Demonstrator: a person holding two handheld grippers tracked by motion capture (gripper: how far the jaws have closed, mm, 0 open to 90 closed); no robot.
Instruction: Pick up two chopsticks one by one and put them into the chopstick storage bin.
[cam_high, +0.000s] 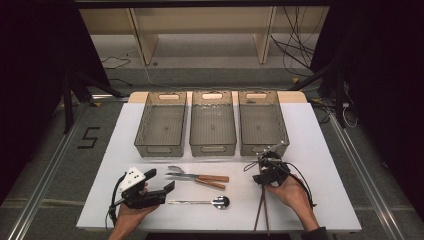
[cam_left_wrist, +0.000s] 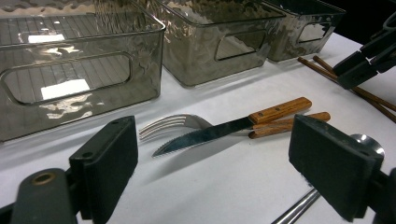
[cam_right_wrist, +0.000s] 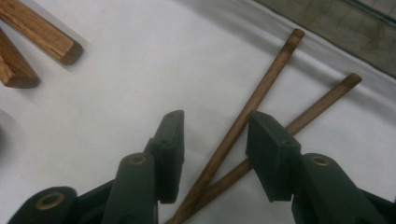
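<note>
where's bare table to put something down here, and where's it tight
Bare white table lies right of the right bin, and also left of the left bin. It is crowded in front: fork, knife, spoon and chopsticks sit between the left tongs and right tongs.

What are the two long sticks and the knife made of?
The sticks look like wood: brown, matt, with fine grain along them; they seem to be chopsticks, lying between the open jaws of the right gripper. The knife seems to have a steel blade, shiny and toothed along one edge, and a wooden handle, light brown with grain lines and small rivets.
</note>
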